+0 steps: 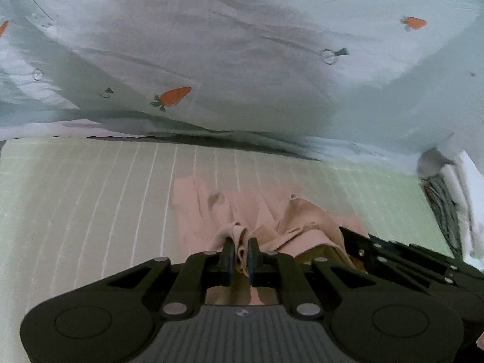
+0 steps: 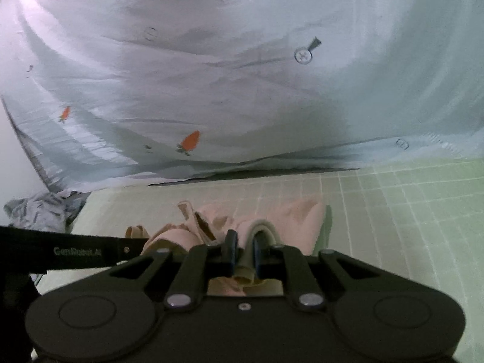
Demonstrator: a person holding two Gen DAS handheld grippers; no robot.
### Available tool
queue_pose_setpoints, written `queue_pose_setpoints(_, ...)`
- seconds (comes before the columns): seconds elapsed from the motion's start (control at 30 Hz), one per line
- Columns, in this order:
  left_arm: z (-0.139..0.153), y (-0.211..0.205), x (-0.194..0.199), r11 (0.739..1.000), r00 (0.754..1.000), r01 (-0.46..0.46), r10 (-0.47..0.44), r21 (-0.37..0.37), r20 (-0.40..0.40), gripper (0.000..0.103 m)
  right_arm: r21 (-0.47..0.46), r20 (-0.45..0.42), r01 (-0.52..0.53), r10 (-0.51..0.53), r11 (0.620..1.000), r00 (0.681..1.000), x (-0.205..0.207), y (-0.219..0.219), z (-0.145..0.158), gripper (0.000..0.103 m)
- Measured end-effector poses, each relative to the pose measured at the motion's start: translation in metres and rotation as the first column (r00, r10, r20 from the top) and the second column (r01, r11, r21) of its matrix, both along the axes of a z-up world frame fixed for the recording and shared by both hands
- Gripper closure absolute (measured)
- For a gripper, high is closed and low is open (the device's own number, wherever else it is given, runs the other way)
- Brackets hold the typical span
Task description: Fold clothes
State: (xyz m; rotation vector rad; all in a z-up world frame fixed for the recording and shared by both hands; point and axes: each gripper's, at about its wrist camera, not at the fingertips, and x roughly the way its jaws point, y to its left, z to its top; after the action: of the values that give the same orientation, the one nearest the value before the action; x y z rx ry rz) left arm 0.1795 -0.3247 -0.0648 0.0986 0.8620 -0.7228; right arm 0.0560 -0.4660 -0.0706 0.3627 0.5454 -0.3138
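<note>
Here, pink garment (image 1: 211,208) pinched in both claws.

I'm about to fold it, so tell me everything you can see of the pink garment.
The pink garment is soft, thin-looking fabric, crumpled and bunched, not yet folded. It lies on the pale green gridded mat. The left gripper and the right gripper each pinch a gathered fold of it between nearly shut jaws.

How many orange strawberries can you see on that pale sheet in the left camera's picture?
3: one strawberry low, left of centre; one upper right; one cut off at the left edge. Folds of the sheet may hide more.
</note>
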Motion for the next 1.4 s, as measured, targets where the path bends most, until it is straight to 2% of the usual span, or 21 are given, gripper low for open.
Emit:
queue_pose_setpoints(0.2,-0.022,-0.036,0.053,0.999,0.998,-0.035,0.035,0.003,-0.044,0.094,0.045,-0.046,-0.004,0.006,0.999,0.999,0.052,-0.043,-0.028,0.091)
queue_pose_setpoints(0.37,-0.058,-0.055,0.081,0.995,0.991,-0.082,0.088,0.056,-0.102,0.094,0.113,-0.117,-0.004,0.017,0.994,0.993,0.087,-0.068,-0.062,0.09)
queue_pose_setpoints(0.57,-0.071,-0.051,0.084,0.993,0.984,-0.109,0.115,0.049,-0.137,0.092,0.149,-0.127,-0.008,0.027,0.989,0.992,0.091,-0.072,-0.074,0.087)
queue_pose_setpoints(0.6,-0.071,-0.049,0.085,0.993,0.983,-0.114,0.119,0.044,-0.141,0.089,0.156,-0.12,-0.011,0.03,0.988,0.992,0.09,-0.073,-0.073,0.087)
queue_pose_setpoints(0.67,-0.065,-0.041,0.09,0.991,0.979,-0.137,0.135,-0.002,-0.15,0.087,0.174,-0.102,-0.012,0.03,0.985,0.994,0.088,-0.078,-0.069,0.085)
queue_pose_setpoints(0.7,-0.061,-0.035,0.092,0.988,0.978,-0.151,0.144,-0.035,-0.151,0.084,0.182,-0.086,-0.012,0.028,0.983,0.996,0.086,-0.08,-0.066,0.081)
queue_pose_setpoints(0.8,-0.045,-0.016,0.098,0.975,0.974,-0.202,0.19,-0.09,-0.125,0.079,0.145,-0.021,0.024,-0.021,0.989,1.0,0.074,-0.084,-0.051,0.041)
queue_pose_setpoints(0.9,-0.037,0.003,0.101,0.965,0.966,-0.239,0.225,-0.112,-0.125,0.07,0.135,0.023,0.049,-0.052,0.99,0.998,0.063,-0.09,-0.041,0.041)
queue_pose_setpoints(1.0,-0.041,0.016,0.099,0.967,0.965,-0.229,0.211,-0.11,-0.154,0.066,0.136,0.017,0.05,-0.053,0.99,0.998,0.057,-0.093,-0.04,0.041)
queue_pose_setpoints(1.1,-0.051,0.014,0.094,0.981,0.971,-0.157,0.133,-0.112,-0.2,0.058,0.152,-0.001,0.008,-0.008,0.988,1.0,0.058,-0.092,-0.046,0.041)
queue_pose_setpoints(1.23,-0.065,-0.004,0.09,0.99,0.973,-0.072,0.044,-0.117,-0.224,0.057,0.16,-0.043,-0.059,0.067,0.985,0.997,0.073,-0.09,-0.061,0.04)
queue_pose_setpoints(1.3,-0.072,-0.016,0.09,0.994,0.975,-0.057,0.036,-0.092,-0.22,0.062,0.155,-0.061,-0.086,0.096,0.984,0.993,0.082,-0.09,-0.068,0.042)
queue_pose_setpoints(1.33,-0.073,-0.021,0.09,0.996,0.977,-0.05,0.033,-0.075,-0.209,0.071,0.159,-0.064,-0.097,0.108,0.983,0.992,0.086,-0.091,-0.072,0.059)
queue_pose_setpoints(1.37,-0.074,-0.022,0.089,0.997,0.979,-0.054,0.041,-0.057,-0.202,0.095,0.169,-0.059,-0.101,0.113,0.98,0.992,0.088,-0.092,-0.075,0.067)
queue_pose_setpoints(1.4,-0.075,-0.022,0.088,0.997,0.979,-0.062,0.053,-0.04,-0.197,0.096,0.178,-0.051,-0.099,0.11,0.979,0.993,0.087,-0.093,-0.075,0.074)
